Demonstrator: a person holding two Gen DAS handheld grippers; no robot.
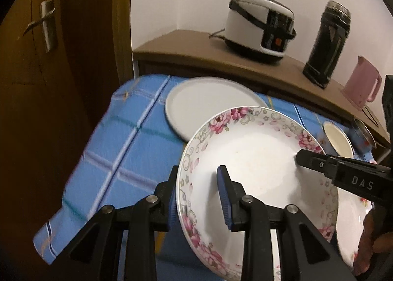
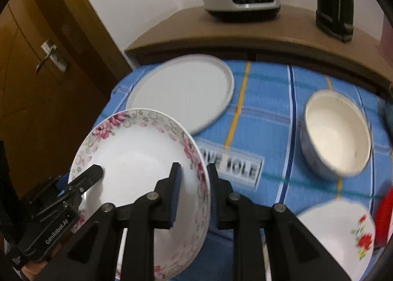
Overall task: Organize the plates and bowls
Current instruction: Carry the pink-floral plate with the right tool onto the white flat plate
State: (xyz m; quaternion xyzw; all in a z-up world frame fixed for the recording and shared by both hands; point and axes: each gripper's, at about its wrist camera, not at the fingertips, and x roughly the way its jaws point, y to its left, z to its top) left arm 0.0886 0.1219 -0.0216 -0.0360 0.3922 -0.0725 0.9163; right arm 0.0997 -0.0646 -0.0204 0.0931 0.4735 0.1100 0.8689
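Observation:
A white plate with a pink floral rim point(image 1: 258, 158) point(image 2: 137, 148) hangs tilted above the blue checked tablecloth point(image 1: 118, 153), held from both sides. My left gripper point(image 1: 199, 173) is shut on its left rim, one finger inside and one behind. My right gripper point(image 2: 194, 168) is shut on the opposite rim, straddling the edge. Each gripper shows in the other's view: the right gripper point(image 1: 301, 155) and the left gripper point(image 2: 95, 170). A large plain white plate point(image 1: 211, 106) point(image 2: 181, 92) lies flat on the cloth behind. A second floral plate point(image 1: 351, 229) lies lower at the right.
A cream bowl point(image 2: 336, 131) point(image 1: 337, 140) and a bowl with red flowers point(image 2: 341, 234) sit on the cloth at the right. Behind, a brown cabinet point(image 1: 196, 45) carries a rice cooker point(image 1: 258, 25), a black flask point(image 1: 326, 43) and a pink jug point(image 1: 363, 84). A wooden door point(image 1: 44, 60) stands at the left.

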